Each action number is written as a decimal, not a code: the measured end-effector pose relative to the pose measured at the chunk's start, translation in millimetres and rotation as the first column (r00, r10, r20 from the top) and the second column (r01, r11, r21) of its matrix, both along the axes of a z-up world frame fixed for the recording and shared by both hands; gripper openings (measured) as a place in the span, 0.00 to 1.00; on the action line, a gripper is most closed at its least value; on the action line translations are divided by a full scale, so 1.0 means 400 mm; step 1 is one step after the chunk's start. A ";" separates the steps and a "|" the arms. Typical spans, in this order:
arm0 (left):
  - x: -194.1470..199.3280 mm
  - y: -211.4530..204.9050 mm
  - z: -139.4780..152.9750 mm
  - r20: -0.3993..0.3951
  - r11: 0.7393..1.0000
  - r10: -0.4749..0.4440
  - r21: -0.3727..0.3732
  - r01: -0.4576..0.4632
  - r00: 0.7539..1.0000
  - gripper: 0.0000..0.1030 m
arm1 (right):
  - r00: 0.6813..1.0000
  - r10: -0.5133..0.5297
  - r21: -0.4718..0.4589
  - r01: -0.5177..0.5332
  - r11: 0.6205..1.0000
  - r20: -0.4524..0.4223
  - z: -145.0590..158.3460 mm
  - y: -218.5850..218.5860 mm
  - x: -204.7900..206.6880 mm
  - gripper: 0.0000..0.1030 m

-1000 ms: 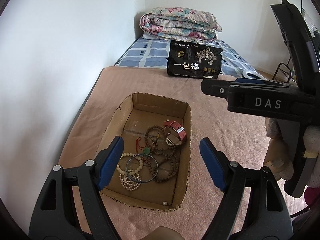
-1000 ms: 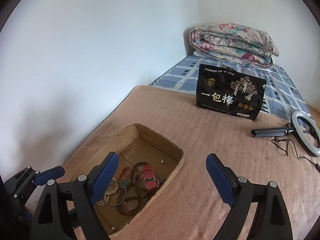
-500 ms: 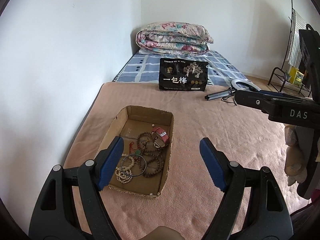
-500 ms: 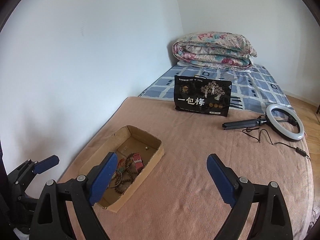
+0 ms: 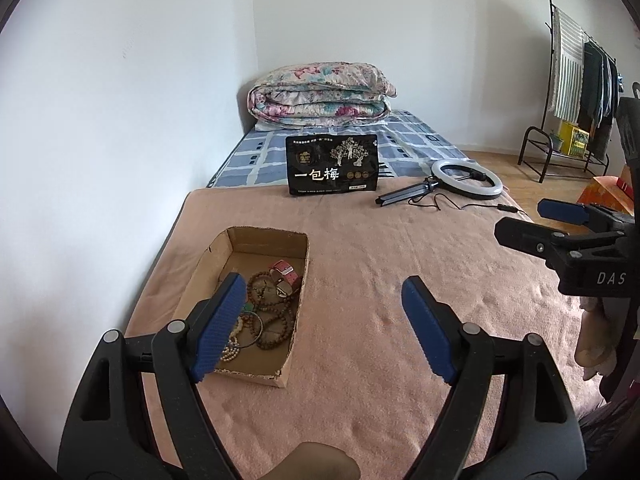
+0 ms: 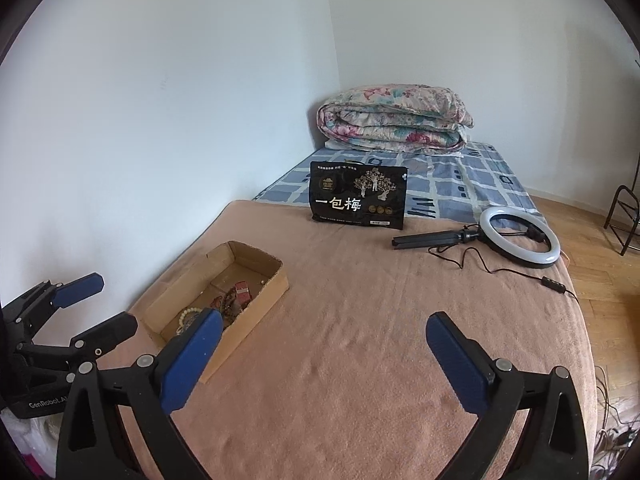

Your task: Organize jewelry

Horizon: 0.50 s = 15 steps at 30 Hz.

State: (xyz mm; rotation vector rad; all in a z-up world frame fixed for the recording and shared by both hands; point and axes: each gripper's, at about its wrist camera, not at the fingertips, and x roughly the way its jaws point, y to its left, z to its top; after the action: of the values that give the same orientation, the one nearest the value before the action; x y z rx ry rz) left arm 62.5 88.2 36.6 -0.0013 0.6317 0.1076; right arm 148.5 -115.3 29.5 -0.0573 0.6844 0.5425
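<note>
The box [image 5: 256, 304] of jewelry [image 5: 266, 312] is being kept just ahead-left of the left gripper [image 5: 320, 326], the nearer one. Both the left and the right gripper [image 6: 324, 358] are being opened, nothing held between their jaws.

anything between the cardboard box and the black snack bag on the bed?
Nothing: only bare pink blanket between the cardboard box and the black bag. Clearest in the right wrist view.

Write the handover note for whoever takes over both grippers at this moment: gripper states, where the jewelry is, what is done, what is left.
Left gripper: jaws opening, nothing between them.
Right gripper: jaws opening, nothing between them.
Jewelry: brown bead strands, pale bead bracelets, a red-strapped watch and a metal bangle lie tangled in the cardboard box on the pink blanket.
Done: everything visible is inside the box.
Left: possibly untangling; neither gripper is at the box.
</note>
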 end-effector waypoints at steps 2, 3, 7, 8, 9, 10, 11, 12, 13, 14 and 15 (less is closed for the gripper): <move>-0.008 -0.014 -0.001 0.020 1.000 -0.004 0.000 0.004 1.000 0.91 | 1.000 -0.009 0.002 0.009 1.000 -0.009 -0.010 -0.017 -0.006 1.00; -0.010 -0.021 -0.002 0.026 1.000 -0.006 0.000 0.006 1.000 0.91 | 1.000 -0.014 0.002 0.014 1.000 -0.013 -0.015 -0.024 -0.008 1.00; -0.013 -0.047 -0.014 0.032 1.000 -0.013 0.008 0.012 0.999 0.93 | 0.999 -0.034 0.001 0.034 0.999 -0.017 -0.034 -0.047 -0.011 1.00; -0.015 -0.051 -0.018 0.035 1.000 -0.014 0.014 0.013 0.999 0.95 | 0.999 -0.040 0.001 0.040 0.999 -0.014 -0.037 -0.051 -0.011 1.00; -0.016 -0.054 -0.021 0.039 1.000 -0.013 0.021 0.012 0.999 0.98 | 0.999 -0.046 0.000 0.046 0.999 -0.011 -0.040 -0.055 -0.013 1.00; -0.016 -0.057 -0.023 0.042 1.000 -0.011 0.027 0.010 0.999 0.98 | 0.999 -0.050 -0.002 0.050 0.999 -0.009 -0.043 -0.058 -0.015 1.00; -0.017 -0.060 -0.025 0.046 0.999 -0.010 0.034 0.008 0.999 0.98 | 0.999 -0.053 -0.005 0.053 0.999 -0.007 -0.046 -0.059 -0.016 1.00; -0.016 -0.061 -0.028 0.044 0.999 -0.010 0.040 0.009 0.999 0.98 | 0.999 -0.052 -0.008 0.052 0.999 -0.007 -0.048 -0.059 -0.018 1.00; -0.014 -0.063 -0.029 0.040 0.999 -0.009 0.045 0.007 0.999 0.98 | 0.999 -0.047 -0.012 0.047 0.999 -0.007 -0.051 -0.058 -0.019 1.00; -0.015 -0.065 -0.030 0.038 0.999 -0.007 0.048 0.005 0.999 0.98 | 0.999 -0.042 -0.017 0.042 0.999 -0.008 -0.054 -0.057 -0.020 1.00; -0.017 -0.065 -0.030 0.039 0.999 -0.003 0.052 0.001 0.999 0.98 | 0.999 -0.036 -0.024 0.036 0.999 -0.009 -0.057 -0.055 -0.021 1.00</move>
State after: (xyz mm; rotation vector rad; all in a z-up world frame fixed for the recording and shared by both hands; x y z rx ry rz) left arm 55.8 62.2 24.4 0.0471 0.5900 0.1212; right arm 140.2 -137.5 6.7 -0.0650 0.7004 0.5005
